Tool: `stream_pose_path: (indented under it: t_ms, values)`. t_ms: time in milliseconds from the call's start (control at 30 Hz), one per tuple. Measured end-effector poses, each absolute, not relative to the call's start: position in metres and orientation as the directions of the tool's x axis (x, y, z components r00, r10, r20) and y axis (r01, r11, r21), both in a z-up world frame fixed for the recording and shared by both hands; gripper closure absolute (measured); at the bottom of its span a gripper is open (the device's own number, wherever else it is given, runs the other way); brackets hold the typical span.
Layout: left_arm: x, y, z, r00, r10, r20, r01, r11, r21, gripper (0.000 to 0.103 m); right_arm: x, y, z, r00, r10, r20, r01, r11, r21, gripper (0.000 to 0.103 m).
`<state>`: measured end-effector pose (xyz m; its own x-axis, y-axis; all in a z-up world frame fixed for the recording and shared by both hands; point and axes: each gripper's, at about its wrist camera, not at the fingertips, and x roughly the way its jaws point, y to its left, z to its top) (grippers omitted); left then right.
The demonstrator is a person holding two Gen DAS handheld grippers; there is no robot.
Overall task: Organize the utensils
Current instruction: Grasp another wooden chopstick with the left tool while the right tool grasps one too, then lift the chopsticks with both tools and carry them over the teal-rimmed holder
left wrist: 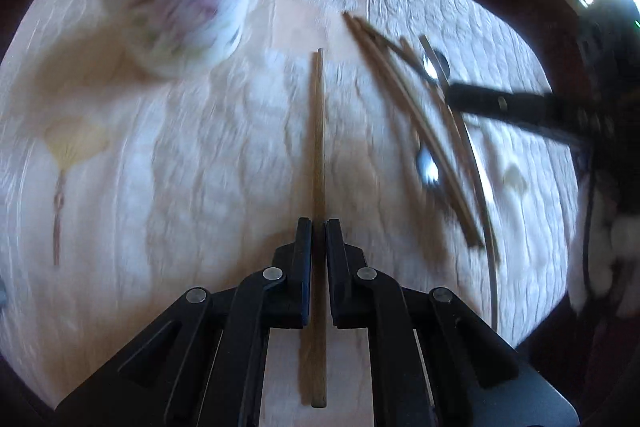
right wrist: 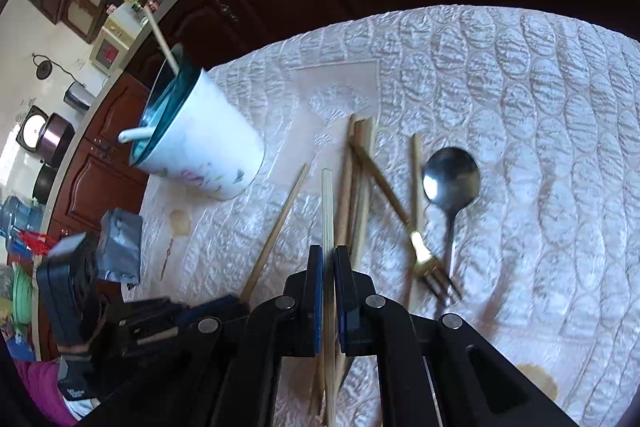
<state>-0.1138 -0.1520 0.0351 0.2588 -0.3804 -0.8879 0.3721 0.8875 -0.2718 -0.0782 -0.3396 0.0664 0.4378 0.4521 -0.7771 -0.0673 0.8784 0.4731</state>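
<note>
Collecting chopsticks into the flowered cup [right wrist: 200,143], one stick per tool. Left tool [left wrist: 319,227]: jaws narrowed onto a dark brown chopstick [left wrist: 319,131], which lies lengthwise along the quilted table [left wrist: 180,163]. Right tool [right wrist: 328,255]: clamped on a pale chopstick [right wrist: 328,203], its tip pointing toward the cup. Cup: already holds one stick and a white handle. Loose stock on the table: several chopsticks [right wrist: 356,187], a gold fork [right wrist: 424,259], a steel spoon [right wrist: 450,179]. Next move, by judgement: lift each stick, tilt it upright over the rim, release inside.
</note>
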Motion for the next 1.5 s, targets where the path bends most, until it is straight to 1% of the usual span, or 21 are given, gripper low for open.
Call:
stream_pose_path:
  t_ms: [100,167,233,267,300,467,600,800,867,933,1000,1133,1233,1500]
  values:
    - [-0.120,-0.148,0.040,0.273,-0.379,-0.884,0.377,0.888,-0.265,0.097,-0.082,-0.334,0.063,0.426,0.468,-0.774,-0.068,0.870,0.489,0.098]
    - [-0.116,-0.151,0.045,0.297,-0.382,-0.875,0.384,0.887,-0.256,0.095,-0.083,-0.326,0.058,0.409,0.474,-0.780,-0.070,0.868,0.491,0.098]
    - [-0.109,-0.152,0.050,0.311,-0.385,-0.869,0.385,0.887,-0.255,0.087,-0.083,-0.318,0.054,0.389,0.475,-0.789,-0.077,0.871,0.485,0.098]
    - [-0.104,-0.153,0.051,0.317,-0.387,-0.866,0.387,0.886,-0.255,0.081,-0.083,-0.313,0.051,0.381,0.469,-0.797,-0.079,0.875,0.478,0.098]
    - [-0.099,-0.155,0.053,0.328,-0.383,-0.863,0.385,0.889,-0.248,0.079,-0.082,-0.310,0.049,0.376,0.461,-0.804,-0.078,0.880,0.468,0.098]
    - [-0.074,-0.171,0.050,0.349,-0.361,-0.865,0.392,0.895,-0.215,0.079,-0.074,-0.299,0.037,0.356,0.378,-0.854,-0.058,0.921,0.384,0.098]
    - [-0.058,-0.184,0.038,0.332,-0.341,-0.879,0.401,0.895,-0.196,0.079,-0.070,-0.299,0.036,0.371,0.342,-0.863,-0.043,0.935,0.351,0.098]
    - [-0.045,-0.193,0.030,0.332,-0.320,-0.887,0.413,0.895,-0.168,0.079,-0.057,-0.299,0.033,0.353,0.334,-0.874,-0.058,0.940,0.336,0.098]
    - [-0.045,-0.194,0.029,0.332,-0.321,-0.887,0.419,0.893,-0.166,0.081,-0.051,-0.295,0.032,0.345,0.330,-0.879,-0.069,0.943,0.327,0.098]
    - [-0.047,-0.193,0.029,0.340,-0.313,-0.887,0.429,0.891,-0.150,0.087,-0.045,-0.291,0.030,0.333,0.328,-0.884,-0.078,0.944,0.321,0.097]
    - [-0.047,-0.190,0.029,0.339,-0.315,-0.887,0.427,0.891,-0.153,0.097,-0.039,-0.287,0.027,0.318,0.339,-0.885,-0.084,0.940,0.330,0.097]
    - [-0.050,-0.178,0.034,0.326,-0.343,-0.881,0.409,0.891,-0.196,0.098,-0.031,-0.278,0.027,0.312,0.341,-0.886,-0.102,0.940,0.326,0.096]
    - [-0.059,-0.168,0.046,0.339,-0.372,-0.864,0.408,0.886,-0.222,0.098,-0.034,-0.275,0.032,0.332,0.365,-0.870,-0.108,0.931,0.349,0.097]
    - [-0.082,-0.139,0.091,0.420,-0.424,-0.802,0.407,0.878,-0.251,0.098,-0.063,-0.286,0.094,0.436,0.457,-0.775,-0.175,0.888,0.425,0.097]
